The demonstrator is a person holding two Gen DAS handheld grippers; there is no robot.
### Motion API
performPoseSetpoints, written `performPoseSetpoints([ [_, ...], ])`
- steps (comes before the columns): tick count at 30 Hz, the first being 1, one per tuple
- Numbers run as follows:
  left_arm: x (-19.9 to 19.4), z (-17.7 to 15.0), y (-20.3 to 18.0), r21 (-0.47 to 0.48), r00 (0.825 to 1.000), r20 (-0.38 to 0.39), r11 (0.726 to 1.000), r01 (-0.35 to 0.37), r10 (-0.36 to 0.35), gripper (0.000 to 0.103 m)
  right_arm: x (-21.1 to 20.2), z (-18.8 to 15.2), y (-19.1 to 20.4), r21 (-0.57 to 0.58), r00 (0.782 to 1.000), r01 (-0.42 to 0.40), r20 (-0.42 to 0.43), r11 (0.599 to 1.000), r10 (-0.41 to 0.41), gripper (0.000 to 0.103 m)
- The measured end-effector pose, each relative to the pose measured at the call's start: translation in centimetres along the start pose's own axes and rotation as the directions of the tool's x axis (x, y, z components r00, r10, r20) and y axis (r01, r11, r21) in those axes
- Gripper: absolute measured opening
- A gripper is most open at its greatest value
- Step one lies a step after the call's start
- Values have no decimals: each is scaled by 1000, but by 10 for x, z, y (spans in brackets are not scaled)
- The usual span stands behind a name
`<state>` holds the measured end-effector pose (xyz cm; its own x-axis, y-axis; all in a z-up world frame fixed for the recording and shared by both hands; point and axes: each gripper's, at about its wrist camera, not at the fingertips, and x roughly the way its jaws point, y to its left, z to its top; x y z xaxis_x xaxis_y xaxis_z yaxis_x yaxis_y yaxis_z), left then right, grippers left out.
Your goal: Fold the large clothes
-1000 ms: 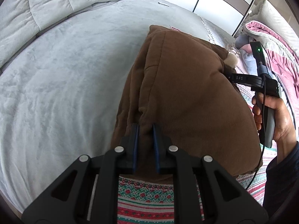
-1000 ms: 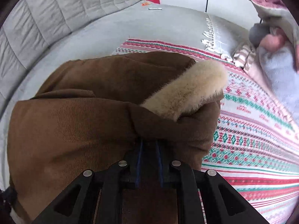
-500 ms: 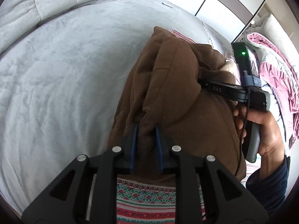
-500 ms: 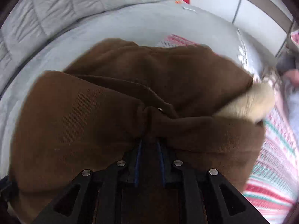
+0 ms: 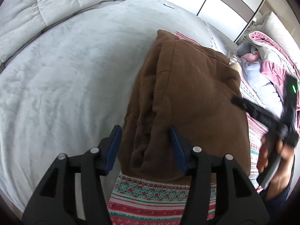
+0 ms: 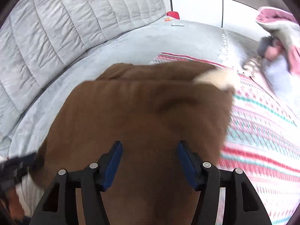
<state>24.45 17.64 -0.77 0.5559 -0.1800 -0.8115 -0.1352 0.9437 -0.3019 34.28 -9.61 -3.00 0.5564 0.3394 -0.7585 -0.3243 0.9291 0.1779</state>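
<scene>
A grey bed carries the folded brown coat on a striped blanket. Both grippers' jaws, left and right, have just been opening, releasing it. The puffy fold may spring open.

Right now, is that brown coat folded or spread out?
Folded: the brown coat lies as a thick stacked bundle, layered edges showing along one side, on the striped blanket.

The brown coat has a strip of cream fur trim. Beneath the coat lies a blanket striped in red, green and white motifs; left of the coat spreads a pale grey bedcover, and right of it pink bedding.
</scene>
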Motion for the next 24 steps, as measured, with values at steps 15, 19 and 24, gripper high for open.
performPoseSetpoints([
  [15,7,-2,50,-245,970,-70,947,210,-233,66,-52,-83,-69,273,986,-135,-54,953,155,75],
  [19,4,-10,60,-281,957,-48,923,261,-285,70,-50,-79,-68,286,982,-162,-43,944,182,75],
  [24,12,-17,53,-258,956,-78,932,255,-283,79,-43,-80,-69,315,978,-179,-46,932,203,75],
])
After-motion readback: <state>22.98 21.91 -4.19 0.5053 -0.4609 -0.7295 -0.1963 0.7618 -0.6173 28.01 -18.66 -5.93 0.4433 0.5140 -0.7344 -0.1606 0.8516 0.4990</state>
